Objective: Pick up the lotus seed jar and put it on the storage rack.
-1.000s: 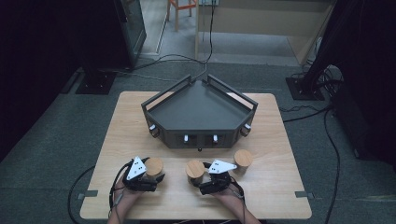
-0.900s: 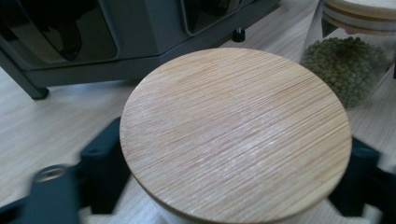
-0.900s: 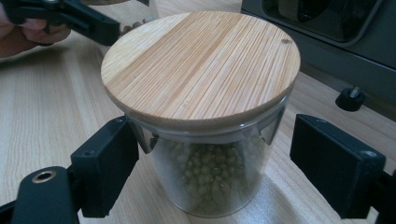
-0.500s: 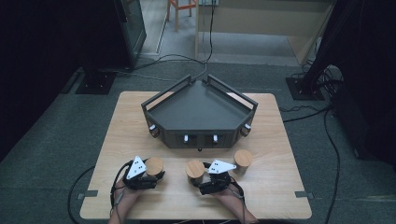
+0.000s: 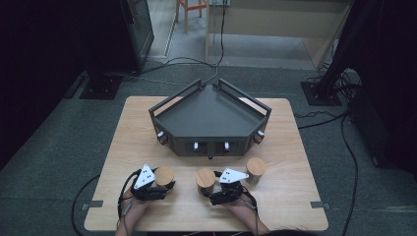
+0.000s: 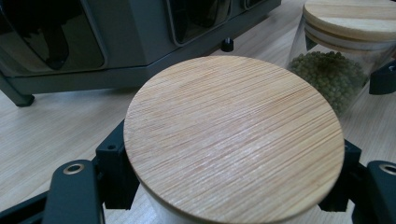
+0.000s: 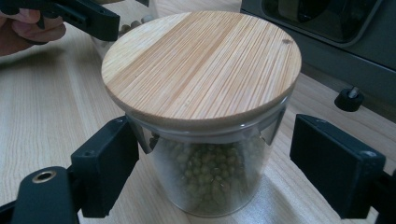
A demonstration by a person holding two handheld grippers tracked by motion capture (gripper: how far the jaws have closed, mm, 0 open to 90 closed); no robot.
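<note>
On the table [image 5: 123, 147], a tray-like box [image 5: 209, 118] sits at the far middle. Three lidded jars stand in a row near the front edge, before the box. The left jar [image 5: 164, 176] sits between the jaws of the left gripper [image 5: 158, 189]. The middle jar [image 5: 205, 179] stands just right of it, between the jaws of the right gripper [image 5: 216, 191]. The right jar [image 5: 256, 168] stands just beyond the right gripper, nearest the box.

The light wooden rectangular table [image 5: 290, 147] carries a dark grey angular metal tray [image 5: 209, 118] at twelve o'clock and three bamboo-lidded glass jars [image 5: 256, 167] toward six.
</note>
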